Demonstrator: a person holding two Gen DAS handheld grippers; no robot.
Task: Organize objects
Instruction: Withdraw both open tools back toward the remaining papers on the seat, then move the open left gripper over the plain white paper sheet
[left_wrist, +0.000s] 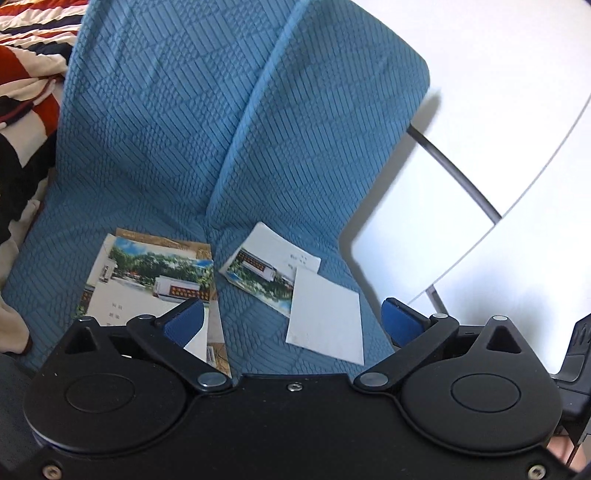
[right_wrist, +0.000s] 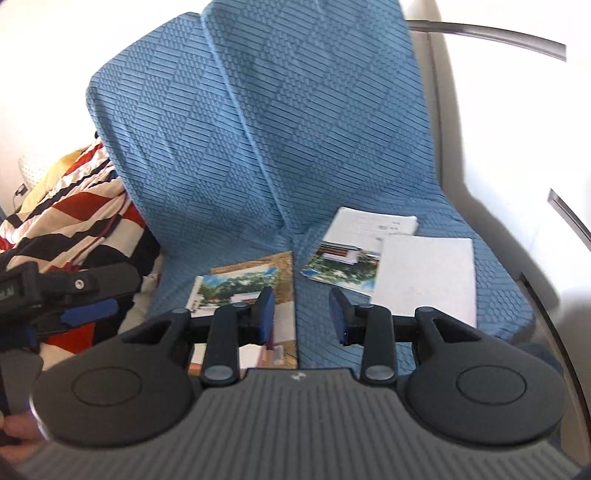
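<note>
So the left gripper (left_wrist: 291, 314) has its jaws spread about as wide as they go, with nothing between them, just blue cover and the corner of a white sheet showing in the gap. The right gripper (right_wrist: 302, 314) has its jaws only partway apart and they're empty too, hanging over the blue cover between the two piles. Both are pointing down at the seat of a chair draped in a textured blue cover (left_wrist: 166, 129). On the left half of the seat there's a pile of printed booklets (left_wrist: 147, 280) with a photo of trees and a building on the cover, lying flat and fanned a bit over a brownish one underneath. Just across the centre seam sits a second small stack of booklets (left_wrist: 266, 266), tilted, with a plain white sheet (left_wrist: 325, 321) overlapping its near corner. Off to the left side of the chair there's a striped red, white and dark blanket (right_wrist: 74, 214) bunched up. In the right wrist view the left gripper pokes in at the left edge.
</note>
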